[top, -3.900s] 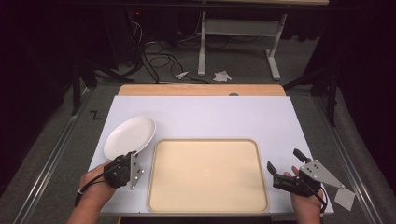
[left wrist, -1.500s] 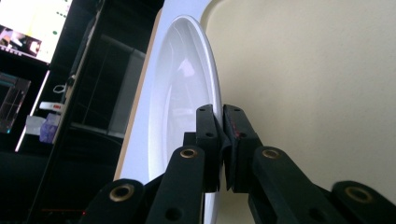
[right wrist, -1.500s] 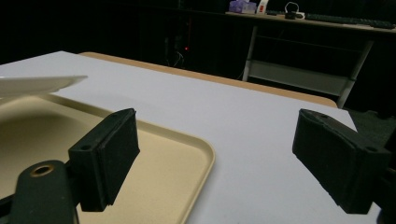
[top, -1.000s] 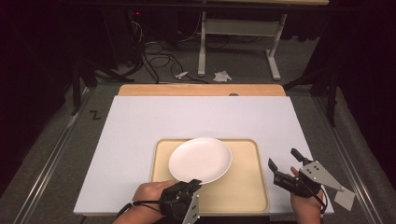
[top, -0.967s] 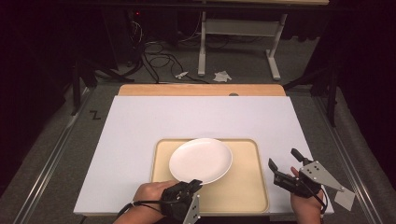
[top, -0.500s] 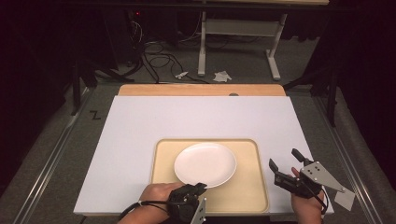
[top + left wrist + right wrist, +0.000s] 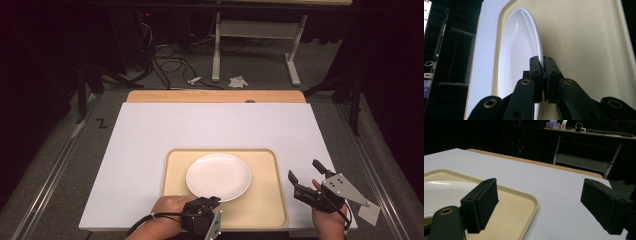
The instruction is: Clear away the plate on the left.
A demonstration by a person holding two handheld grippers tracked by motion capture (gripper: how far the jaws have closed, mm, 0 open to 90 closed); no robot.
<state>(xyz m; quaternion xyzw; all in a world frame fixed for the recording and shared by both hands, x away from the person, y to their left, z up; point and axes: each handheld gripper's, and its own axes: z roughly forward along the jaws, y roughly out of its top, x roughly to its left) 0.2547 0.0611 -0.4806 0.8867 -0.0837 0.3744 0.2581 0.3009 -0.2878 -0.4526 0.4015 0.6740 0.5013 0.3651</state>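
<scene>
Plate (image 7: pixel 218 176) lies inside tray (image 7: pixel 270 210), near rim clamped by left gripper (image 7: pixel 214 200); tray margin bare around. Right gripper (image 7: pixel 306 176) jaws spread, empty. "Z" mark (image 7: pixel 102 123) beside table (image 7: pixel 150 135).

The left hand-held gripper (image 7: pixel 543 65) pinches the near rim of the white plate (image 7: pixel 516 52). The plate stretches away ahead of it over the beige tray (image 7: pixel 584 45). The white worktop (image 7: pixel 482 57) lies beyond the tray's edge.

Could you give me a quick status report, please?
Left gripper clamped on white plate rim, over tan tray. Right gripper open, empty. Nothing obstructing.
</scene>
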